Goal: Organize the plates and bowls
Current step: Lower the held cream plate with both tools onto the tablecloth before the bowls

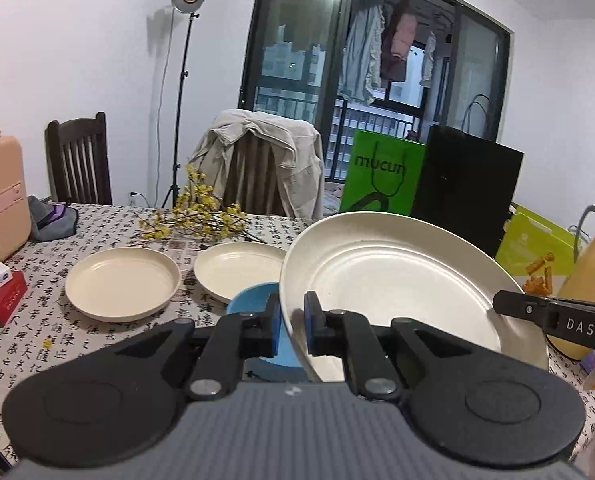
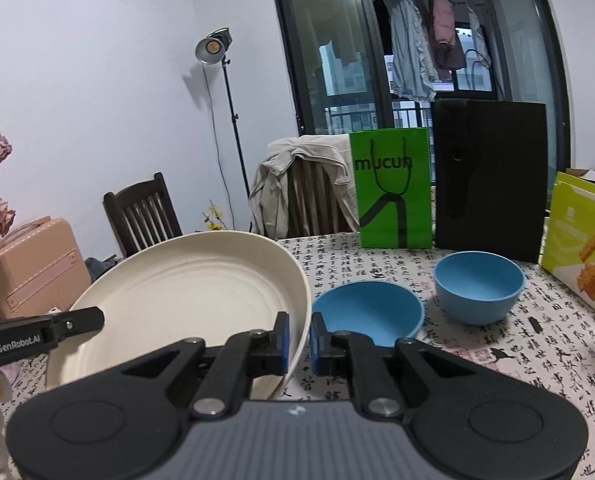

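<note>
The large cream round plate [image 1: 397, 280] hangs tilted above the calligraphy-print tabletop [image 1: 37, 340], its opposite rims pinched by the left tool [image 1: 291, 320] and right tool [image 2: 297, 340], while two smaller cream plates [image 1: 123, 282] and two blue bowls [image 2: 477, 286] lie unstacked, so little seems done.

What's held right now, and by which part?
One large cream plate, pinched at opposite sides of its rim: left gripper on one edge, right gripper on the other.

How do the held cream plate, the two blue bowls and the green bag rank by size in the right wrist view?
1. Held cream plate, nearest the camera.
2. Green bag.
3. Two blue bowls, near and far, too alike to rank.
</note>
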Action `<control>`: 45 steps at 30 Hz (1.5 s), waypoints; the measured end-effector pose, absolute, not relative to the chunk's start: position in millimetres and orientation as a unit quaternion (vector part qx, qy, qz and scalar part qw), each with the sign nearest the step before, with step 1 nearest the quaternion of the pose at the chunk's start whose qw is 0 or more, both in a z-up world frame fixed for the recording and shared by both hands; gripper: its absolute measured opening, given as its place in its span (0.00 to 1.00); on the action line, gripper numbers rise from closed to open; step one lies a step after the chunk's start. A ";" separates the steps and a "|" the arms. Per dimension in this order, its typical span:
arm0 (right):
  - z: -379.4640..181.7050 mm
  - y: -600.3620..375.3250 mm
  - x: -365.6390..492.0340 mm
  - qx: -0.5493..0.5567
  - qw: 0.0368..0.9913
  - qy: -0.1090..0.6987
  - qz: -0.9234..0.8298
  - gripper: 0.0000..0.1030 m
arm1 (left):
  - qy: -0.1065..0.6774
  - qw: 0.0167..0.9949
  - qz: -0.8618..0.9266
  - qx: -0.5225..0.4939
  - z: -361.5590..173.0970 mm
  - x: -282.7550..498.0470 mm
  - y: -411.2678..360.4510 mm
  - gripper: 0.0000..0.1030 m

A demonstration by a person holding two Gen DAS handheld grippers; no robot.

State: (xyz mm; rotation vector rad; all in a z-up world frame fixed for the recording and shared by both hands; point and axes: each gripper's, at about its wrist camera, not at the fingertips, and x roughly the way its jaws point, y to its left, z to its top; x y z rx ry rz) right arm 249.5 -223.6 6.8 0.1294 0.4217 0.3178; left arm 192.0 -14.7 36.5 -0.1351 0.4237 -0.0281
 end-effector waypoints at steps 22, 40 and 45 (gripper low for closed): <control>-26.5 -264.0 224.9 0.078 0.966 0.213 0.121 0.10 | 0.231 0.970 -0.058 -0.045 6.4 189.9 -54.2 0.12; -54.7 -281.5 221.8 0.086 0.963 0.231 0.110 0.10 | 0.245 0.967 -0.075 -0.004 -14.9 192.0 -74.7 0.13; -63.0 -288.4 221.2 0.092 0.961 0.239 0.106 0.10 | 0.251 0.964 -0.084 0.007 -22.1 193.0 -81.7 0.13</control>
